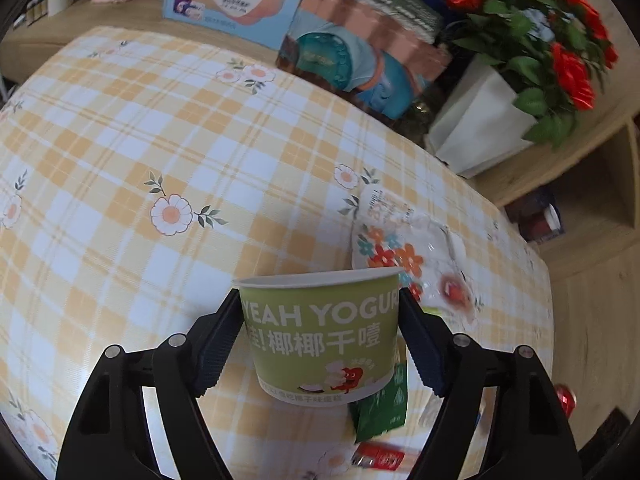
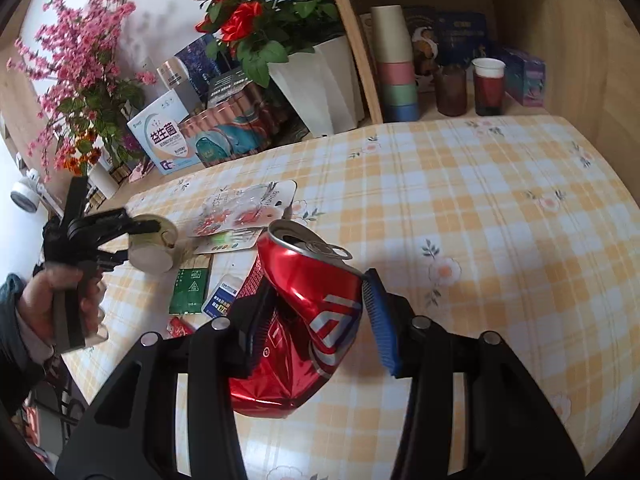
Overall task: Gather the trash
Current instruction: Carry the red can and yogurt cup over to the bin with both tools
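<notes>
Checked worktop (image 1: pixel 160 140): left claw (image 1: pixel 320 344) pinches the upright cup (image 1: pixel 324 332); right claw (image 2: pixel 316 320) clamps the tilted can (image 2: pixel 312 320), wrappers (image 2: pixel 190 292) lower left.

A home living or dining room is suggested; a table (image 2: pixel 500 216) is covered with a yellow checked flowered cloth; wooden shelves (image 2: pixel 580 40) at the far side are filled with stacked cups (image 2: pixel 394 64), boxes (image 2: pixel 166 138) and potted artificial red roses (image 2: pixel 260 8).
</notes>
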The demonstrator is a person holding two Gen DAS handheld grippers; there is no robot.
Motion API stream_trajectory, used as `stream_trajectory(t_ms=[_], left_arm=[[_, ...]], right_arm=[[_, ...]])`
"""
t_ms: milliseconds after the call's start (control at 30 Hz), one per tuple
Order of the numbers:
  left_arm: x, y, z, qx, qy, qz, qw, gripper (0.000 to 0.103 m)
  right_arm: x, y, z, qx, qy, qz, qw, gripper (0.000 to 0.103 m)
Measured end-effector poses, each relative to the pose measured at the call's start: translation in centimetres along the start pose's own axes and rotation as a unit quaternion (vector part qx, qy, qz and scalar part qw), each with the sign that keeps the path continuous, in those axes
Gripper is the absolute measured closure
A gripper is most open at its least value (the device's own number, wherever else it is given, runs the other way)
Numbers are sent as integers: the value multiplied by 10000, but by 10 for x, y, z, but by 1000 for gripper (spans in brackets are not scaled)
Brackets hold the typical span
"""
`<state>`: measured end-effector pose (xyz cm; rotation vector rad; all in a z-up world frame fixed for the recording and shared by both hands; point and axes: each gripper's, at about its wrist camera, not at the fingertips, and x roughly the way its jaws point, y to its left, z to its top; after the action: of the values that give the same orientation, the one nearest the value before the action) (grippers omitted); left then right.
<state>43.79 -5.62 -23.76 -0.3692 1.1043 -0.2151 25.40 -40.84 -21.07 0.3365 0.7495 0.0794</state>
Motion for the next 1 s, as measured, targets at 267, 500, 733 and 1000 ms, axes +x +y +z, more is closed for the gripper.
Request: stream_trajectory(t_ms=[267,500,733,1000], left_arm=[[-93,-10,-61,1382,-959,-220,9855,29],[-180,-13,-132,2404,-1760,-352,9539,28],[-237,5,-186,2067,-1871,-554,9587,28],[-269,20,-241,1474,-1847,-976,9668,28]], right_arm=[[-33,19,-14,93,-248,131,9996,56],[-65,52,-41,86,-346,358,9987,56],[-96,88,-76,-248,-331,355,9985,56],[-127,106,-117,-449,-204,393,9980,56]])
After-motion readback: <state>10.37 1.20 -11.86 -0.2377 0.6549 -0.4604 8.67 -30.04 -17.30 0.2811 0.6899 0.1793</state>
